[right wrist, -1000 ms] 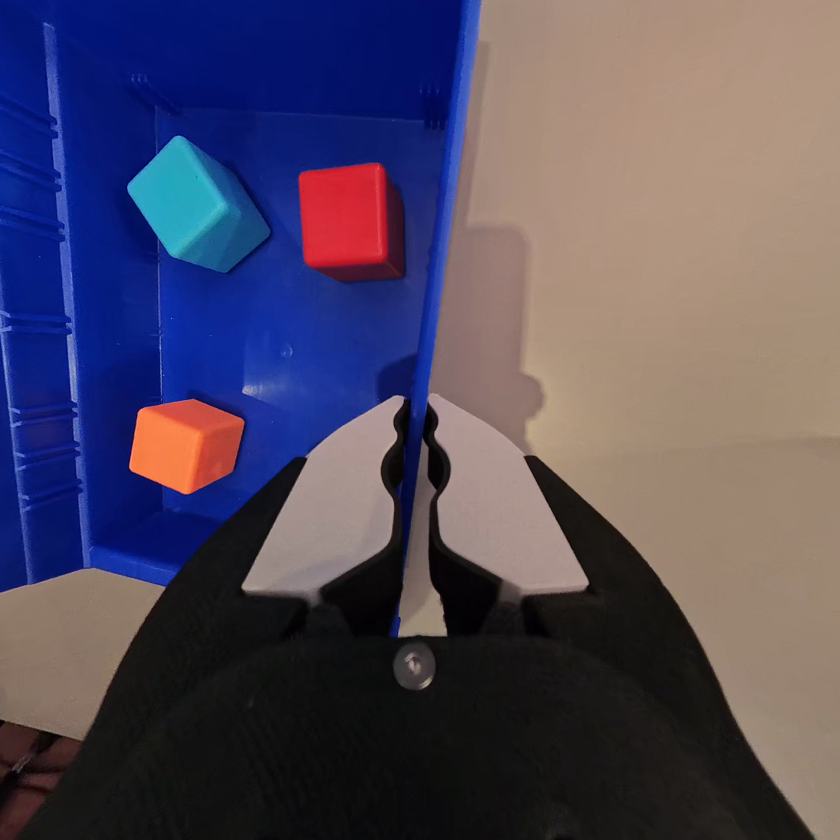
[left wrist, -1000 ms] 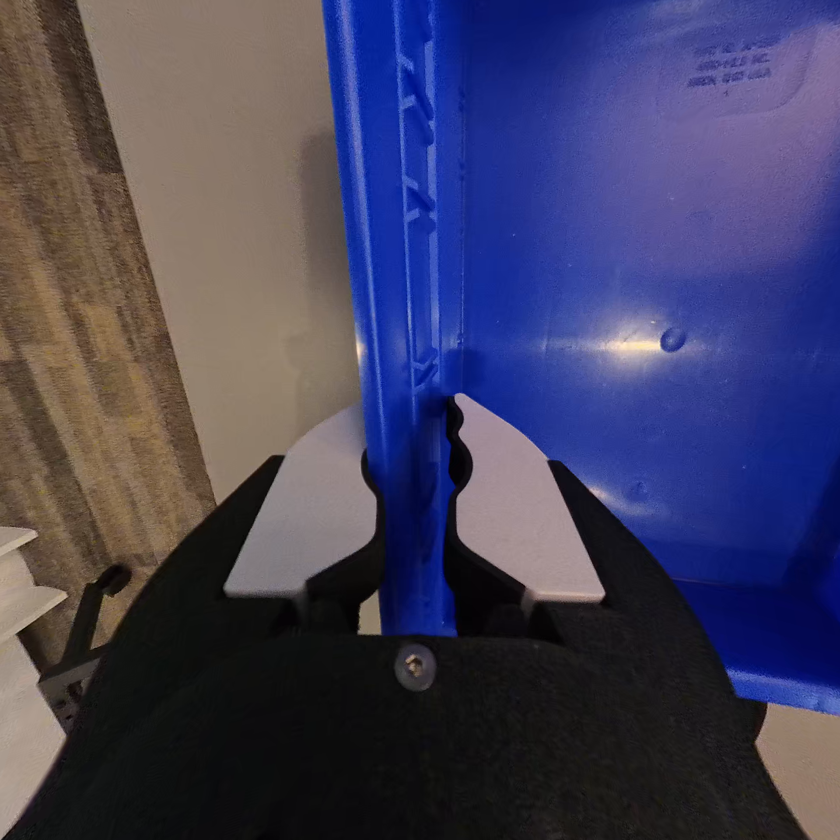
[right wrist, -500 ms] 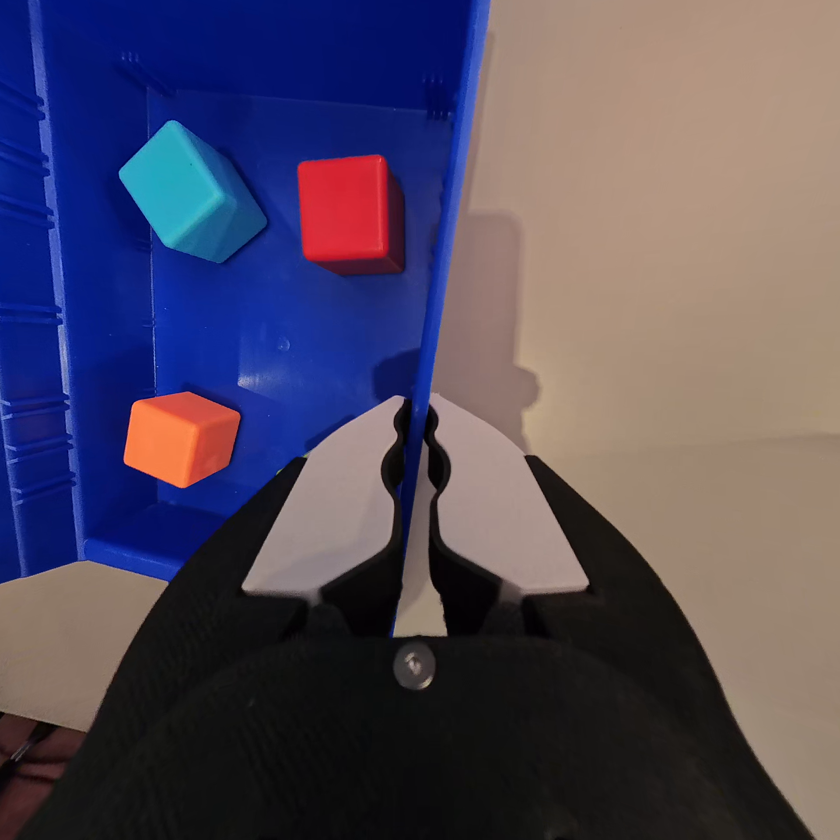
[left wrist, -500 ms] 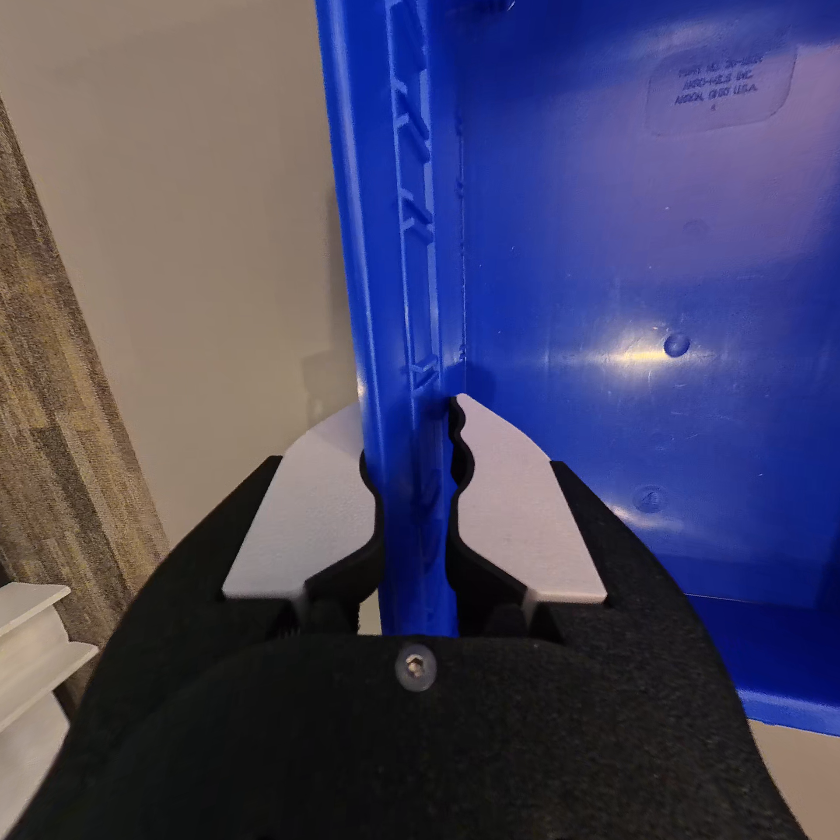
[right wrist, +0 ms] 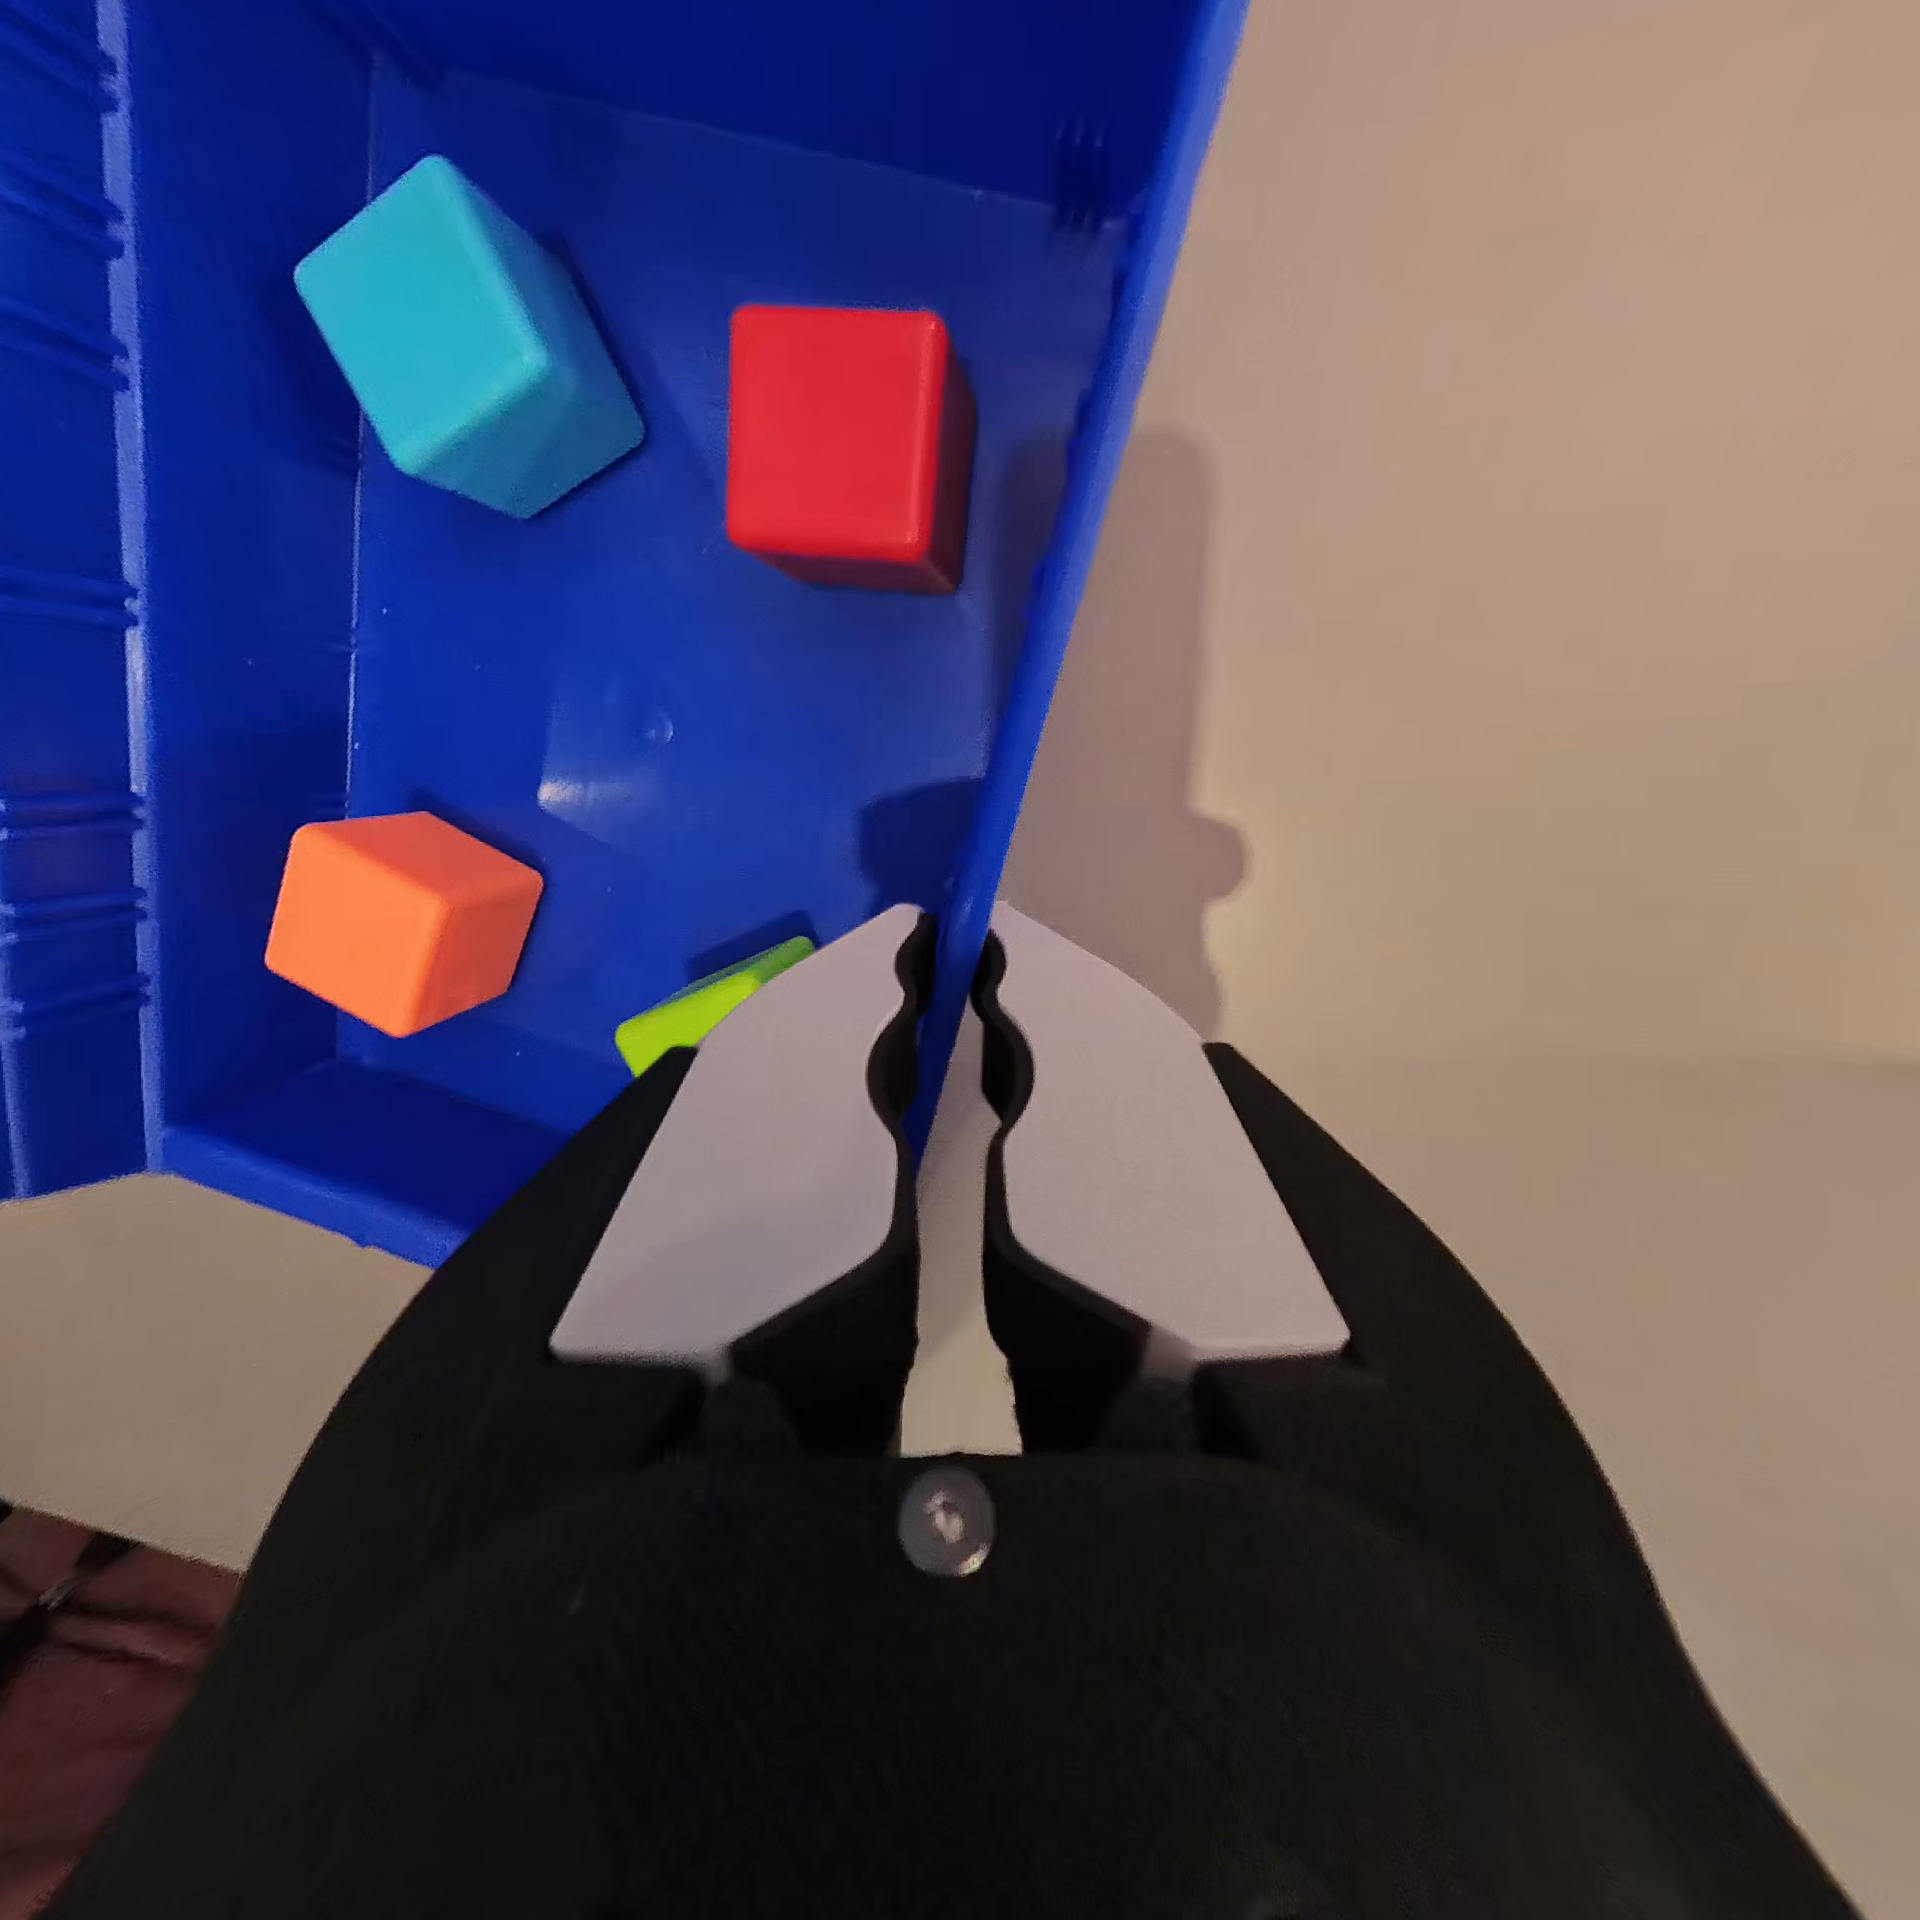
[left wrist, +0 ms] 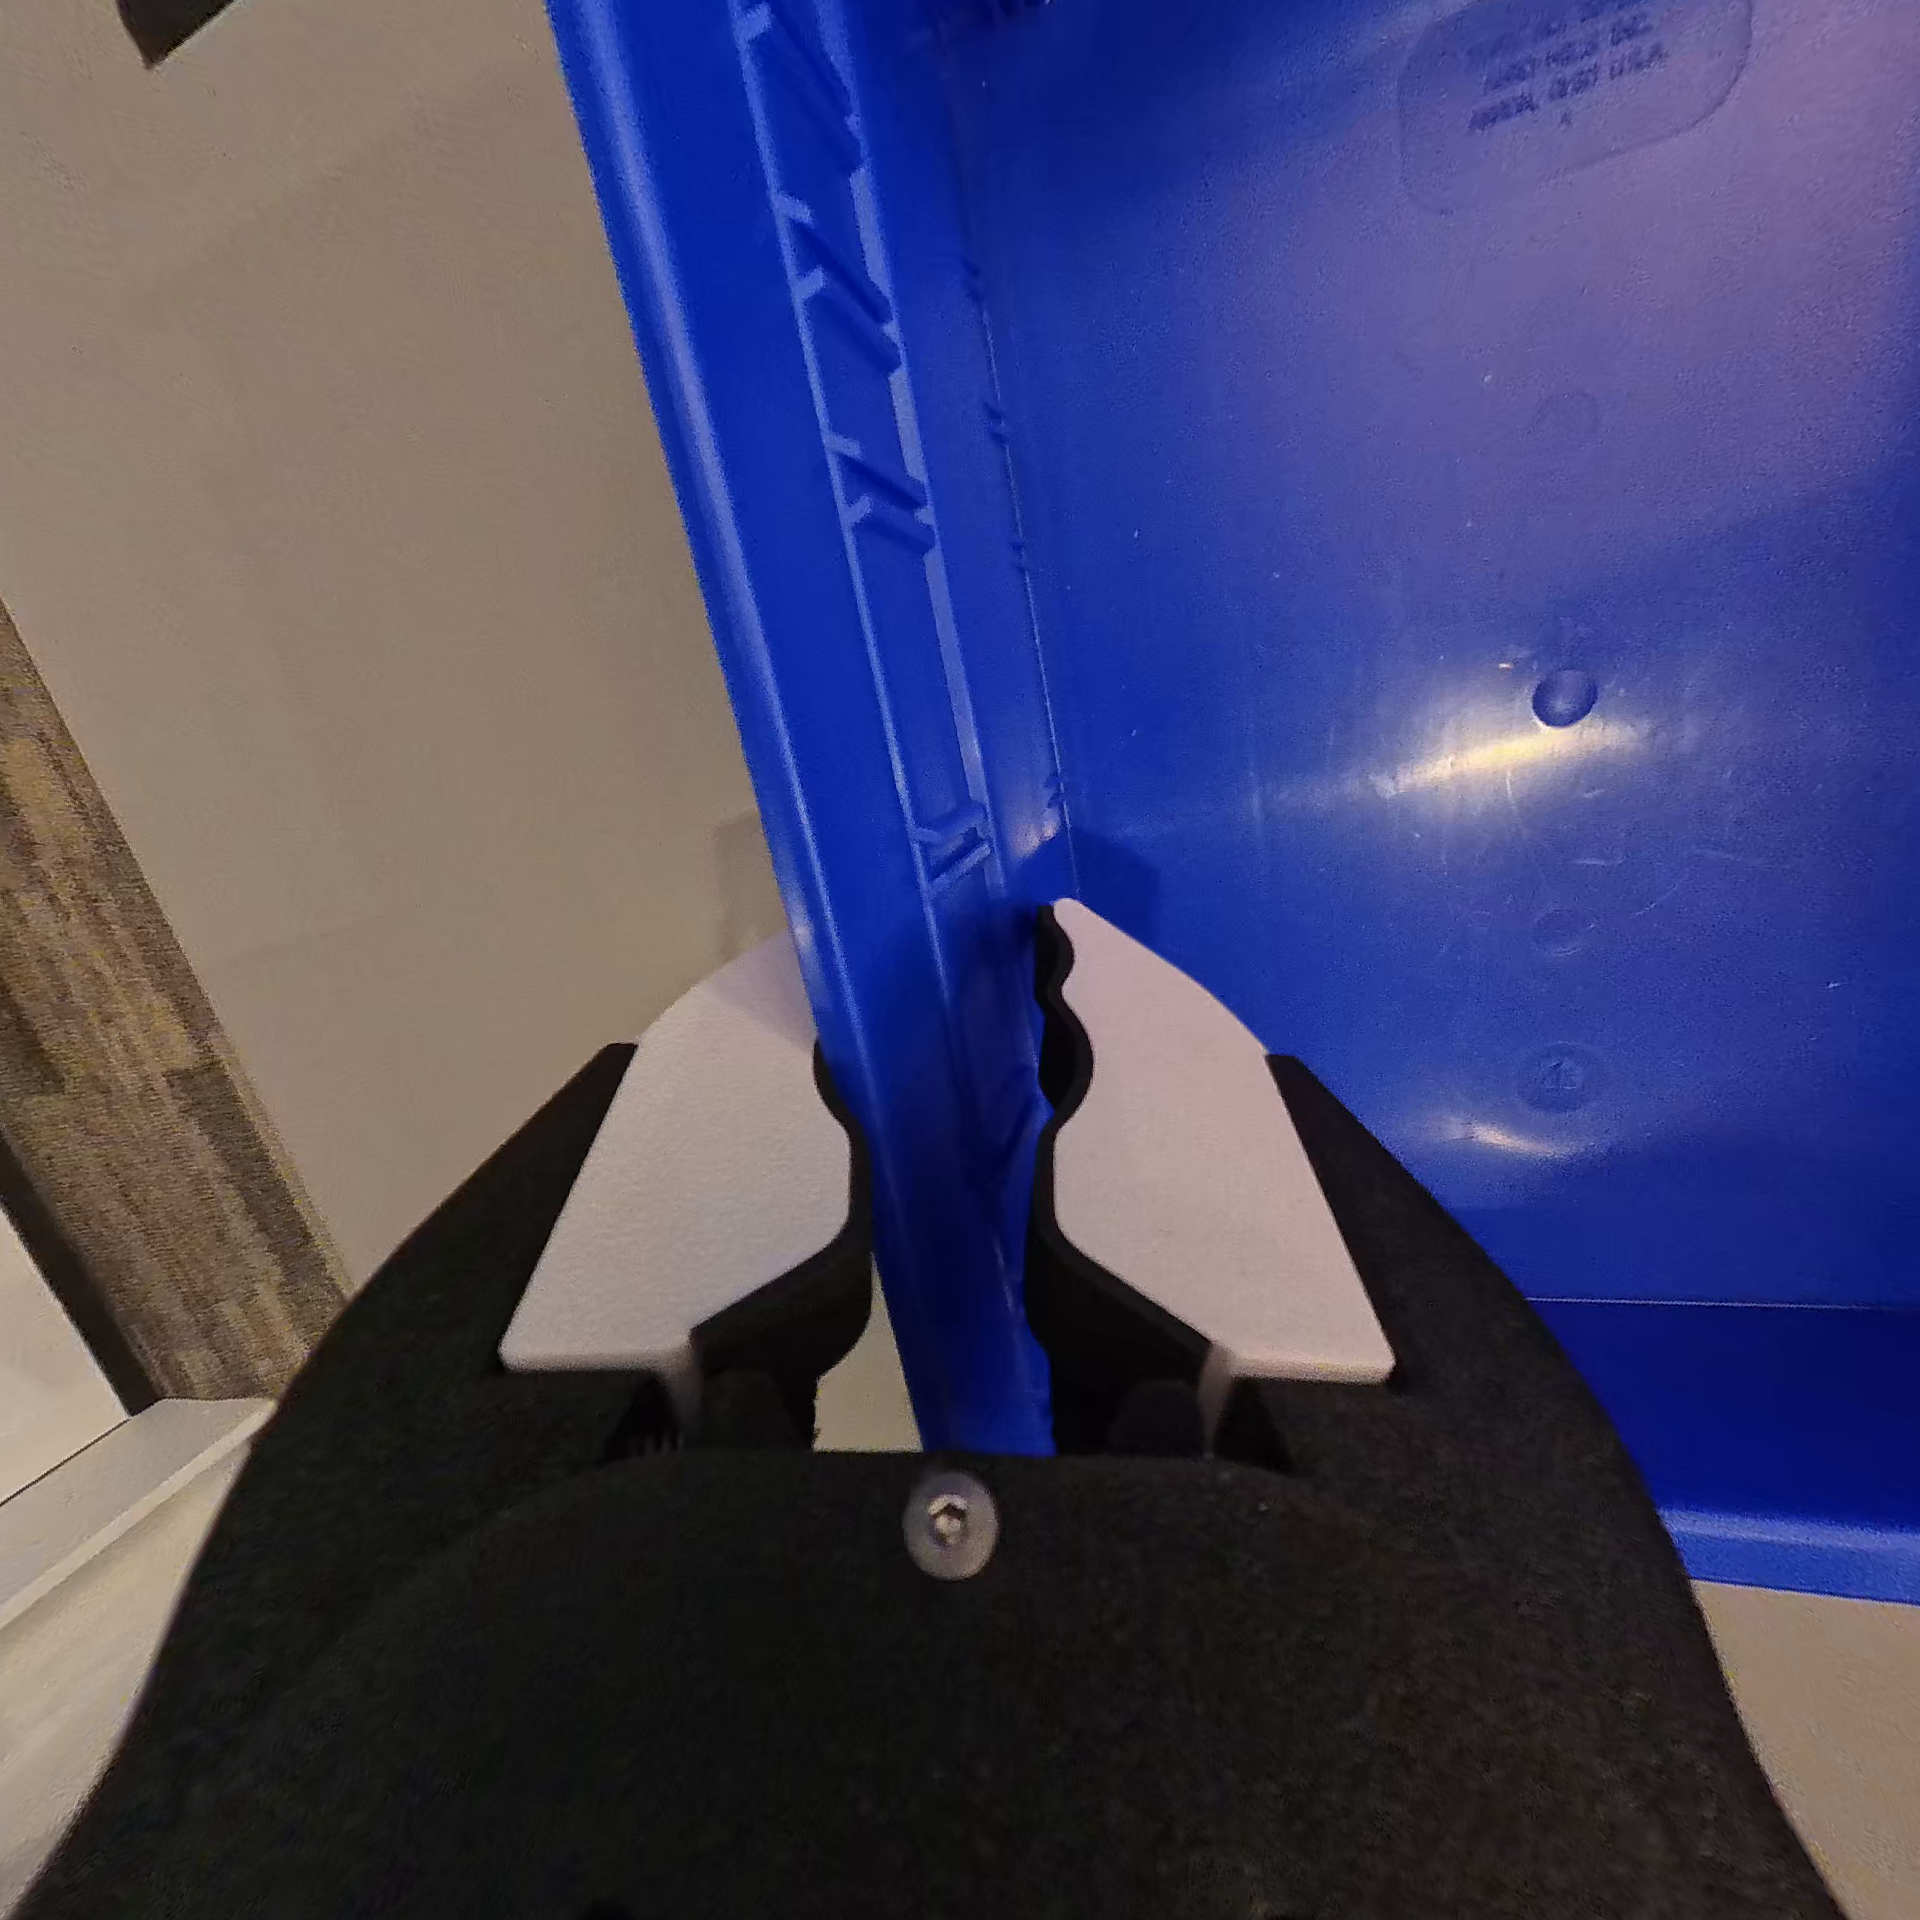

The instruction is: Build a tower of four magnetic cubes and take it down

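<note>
A blue plastic bin (right wrist: 665, 665) holds the cubes. In the right wrist view a teal cube (right wrist: 457, 332) and a red cube (right wrist: 842, 436) lie at the far end, an orange cube (right wrist: 395, 920) lies nearer, and a green cube (right wrist: 707, 1003) peeks out from behind my left finger. My right gripper (right wrist: 951, 945) is shut on the bin's right wall (right wrist: 1101, 436). In the left wrist view my left gripper (left wrist: 935, 997) is shut on the bin's left wall (left wrist: 831, 520); the bin floor (left wrist: 1455, 623) there shows no cubes.
The bin stands on a beige tabletop (right wrist: 1558, 727), which also shows in the left wrist view (left wrist: 364, 520). The floor (left wrist: 94, 935) runs beyond the table's left edge. A pale ledge (left wrist: 104, 1475) shows at the lower left.
The bin has shifted and turned a little in both views while both grippers keep hold of its walls. The green cube has come into sight next to my right gripper.
</note>
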### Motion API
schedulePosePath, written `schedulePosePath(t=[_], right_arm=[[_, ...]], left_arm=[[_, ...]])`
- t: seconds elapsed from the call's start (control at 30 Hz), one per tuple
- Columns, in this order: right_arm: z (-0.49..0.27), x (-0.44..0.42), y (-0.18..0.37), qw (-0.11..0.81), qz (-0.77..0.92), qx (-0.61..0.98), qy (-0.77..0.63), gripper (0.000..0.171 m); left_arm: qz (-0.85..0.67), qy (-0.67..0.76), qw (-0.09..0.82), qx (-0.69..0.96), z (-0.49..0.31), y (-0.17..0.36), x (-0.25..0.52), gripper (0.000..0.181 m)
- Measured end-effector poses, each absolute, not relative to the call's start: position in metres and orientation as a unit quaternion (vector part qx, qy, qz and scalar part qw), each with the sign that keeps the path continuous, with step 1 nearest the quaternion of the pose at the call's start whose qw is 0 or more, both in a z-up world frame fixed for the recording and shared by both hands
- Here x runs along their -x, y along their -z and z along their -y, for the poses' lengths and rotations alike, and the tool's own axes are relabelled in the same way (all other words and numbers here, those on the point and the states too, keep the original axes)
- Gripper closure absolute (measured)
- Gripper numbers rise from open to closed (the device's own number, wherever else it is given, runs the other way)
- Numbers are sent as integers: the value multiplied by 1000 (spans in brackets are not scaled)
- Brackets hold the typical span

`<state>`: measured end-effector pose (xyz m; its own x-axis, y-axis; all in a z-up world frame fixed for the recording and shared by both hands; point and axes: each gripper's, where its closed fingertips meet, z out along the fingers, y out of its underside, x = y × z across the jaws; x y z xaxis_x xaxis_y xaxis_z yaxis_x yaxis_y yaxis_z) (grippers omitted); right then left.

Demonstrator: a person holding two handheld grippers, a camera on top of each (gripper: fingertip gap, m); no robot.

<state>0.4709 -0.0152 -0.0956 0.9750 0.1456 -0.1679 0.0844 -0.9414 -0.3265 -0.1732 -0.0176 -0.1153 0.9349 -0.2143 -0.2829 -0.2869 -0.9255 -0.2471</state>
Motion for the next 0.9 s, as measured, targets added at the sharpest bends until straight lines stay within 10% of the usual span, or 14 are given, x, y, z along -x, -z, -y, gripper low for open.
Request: schedulePosePath(t=[0.9], right_arm=[[12,-342,95,107,199,972,-68,157]], left_arm=[[-247,-131,190,941,14,118,77,137]])
